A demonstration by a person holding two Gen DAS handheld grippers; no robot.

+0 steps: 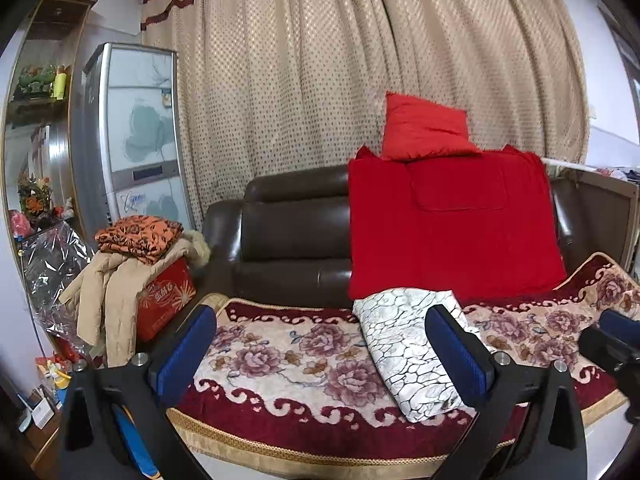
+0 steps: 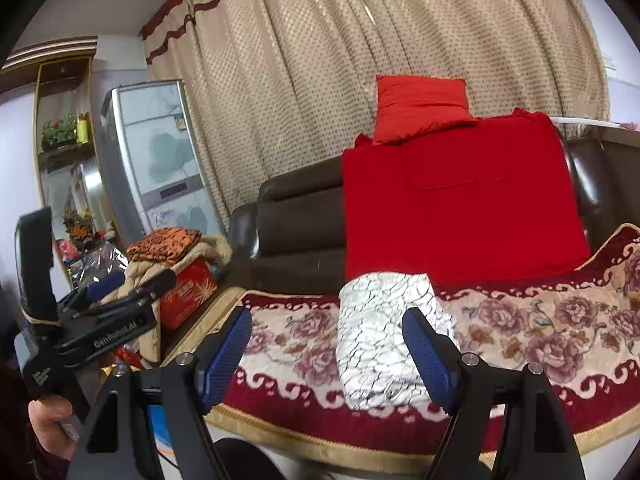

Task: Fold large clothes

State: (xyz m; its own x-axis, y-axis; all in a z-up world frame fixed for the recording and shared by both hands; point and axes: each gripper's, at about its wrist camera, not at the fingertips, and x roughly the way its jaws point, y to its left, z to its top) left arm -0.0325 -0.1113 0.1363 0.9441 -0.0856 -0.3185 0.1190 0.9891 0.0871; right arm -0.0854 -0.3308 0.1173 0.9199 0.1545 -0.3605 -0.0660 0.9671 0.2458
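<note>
The left gripper (image 1: 320, 354) is hanging in the air in front of the sofa seat with its blue-padded fingers (image 1: 182, 354) spread wide, gripping nothing. The right gripper (image 2: 328, 358) is doing the same just beside it, jaws spread wide and empty, and from the right wrist view the left gripper's black body is showing at the lower left, held in the person's hand (image 2: 50, 416).

The folded garment (image 1: 416, 350), a white cloth with a black crackle pattern, is lying as a compact bundle on the floral seat cover (image 1: 280, 356), which is spreading cream, pink and dark red across the seat of the dark brown leather sofa (image 1: 288, 232). The bundle is sitting near the front middle of the seat, its far end touching the foot of a red blanket (image 1: 452, 228) that is draping over the backrest. Neither gripper is touching it.

A red cushion (image 1: 424, 128) is resting on top of the blanket against the beige dotted curtain (image 1: 320, 72). To the left of the sofa, an orange-and-black patterned cloth (image 1: 140, 236) is lying folded on a beige coat (image 1: 108, 292) that is spilling over a red box (image 1: 168, 300). A tall standing air conditioner (image 1: 136, 132) is standing behind them.
</note>
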